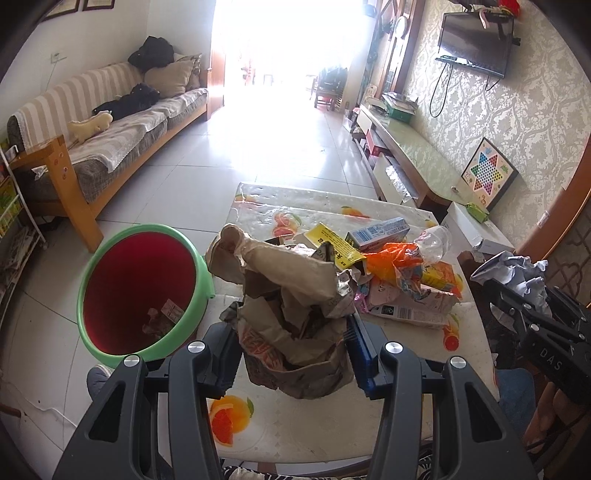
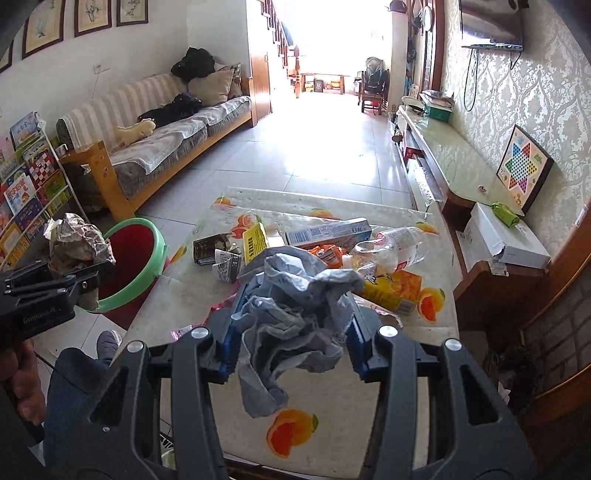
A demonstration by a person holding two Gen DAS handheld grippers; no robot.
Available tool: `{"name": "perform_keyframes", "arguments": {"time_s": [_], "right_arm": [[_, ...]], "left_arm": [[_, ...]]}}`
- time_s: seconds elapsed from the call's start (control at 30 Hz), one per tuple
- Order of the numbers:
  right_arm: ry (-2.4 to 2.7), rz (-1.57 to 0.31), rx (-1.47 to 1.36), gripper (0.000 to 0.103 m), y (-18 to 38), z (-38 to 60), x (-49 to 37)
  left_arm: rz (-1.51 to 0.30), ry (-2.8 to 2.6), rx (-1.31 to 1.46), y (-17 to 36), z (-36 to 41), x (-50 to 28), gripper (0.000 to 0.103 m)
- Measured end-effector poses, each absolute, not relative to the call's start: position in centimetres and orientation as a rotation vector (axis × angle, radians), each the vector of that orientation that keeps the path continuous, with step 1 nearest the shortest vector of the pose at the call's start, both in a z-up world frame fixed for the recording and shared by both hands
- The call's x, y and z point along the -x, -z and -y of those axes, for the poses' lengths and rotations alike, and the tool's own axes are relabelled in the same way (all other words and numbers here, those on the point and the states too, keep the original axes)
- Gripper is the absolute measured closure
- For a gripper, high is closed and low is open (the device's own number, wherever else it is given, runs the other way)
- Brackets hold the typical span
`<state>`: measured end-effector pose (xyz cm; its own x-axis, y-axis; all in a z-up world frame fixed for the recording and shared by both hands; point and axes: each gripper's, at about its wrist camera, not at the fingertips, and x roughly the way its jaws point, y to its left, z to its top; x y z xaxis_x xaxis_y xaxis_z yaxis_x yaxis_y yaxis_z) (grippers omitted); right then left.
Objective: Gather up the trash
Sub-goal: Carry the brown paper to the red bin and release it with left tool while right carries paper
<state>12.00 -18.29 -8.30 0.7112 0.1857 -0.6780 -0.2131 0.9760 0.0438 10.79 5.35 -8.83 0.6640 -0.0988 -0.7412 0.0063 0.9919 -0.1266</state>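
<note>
the left gripper [image 1: 291, 354] clenches a brown bag [image 1: 291, 314], the right gripper [image 2: 291, 343] a grey wad [image 2: 295, 314]; either loose bundle could miss the bin [image 1: 144, 291], far left.

- A home living room: a striped sofa [image 1: 110, 122] with cushions lies at ten o'clock.
- A wall-mounted television [image 1: 476, 40] hangs at one o'clock over a long low cabinet [image 1: 413, 155].
- A star-shaped board game [image 1: 487, 173] leans on patterned wallpaper at two o'clock.
- Framed pictures [image 2: 85, 18] hang at eleven o'clock; a rack of what look like children's books [image 2: 26, 184] stands at nine.
- A fruit-print cloth covers the bench [image 2: 332, 417].
</note>
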Motion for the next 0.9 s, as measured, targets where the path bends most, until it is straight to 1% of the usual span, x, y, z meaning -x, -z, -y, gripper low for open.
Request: {"name": "perform_keyframes", "arguments": {"time_s": [0.47, 0.9], "right_arm": [[-0.275, -0.717, 0.062, 0.057, 6.9, 15.3, -11.7], [-0.316, -0.721, 0.083, 0.057, 7.1, 12.2, -13.7]], "left_arm": [[-0.788, 0.031, 0.127, 7.0, -7.5, -9.4, 0.056], [-0.797, -0.047, 0.168, 7.9, -12.0, -10.9, 0.056]]}}
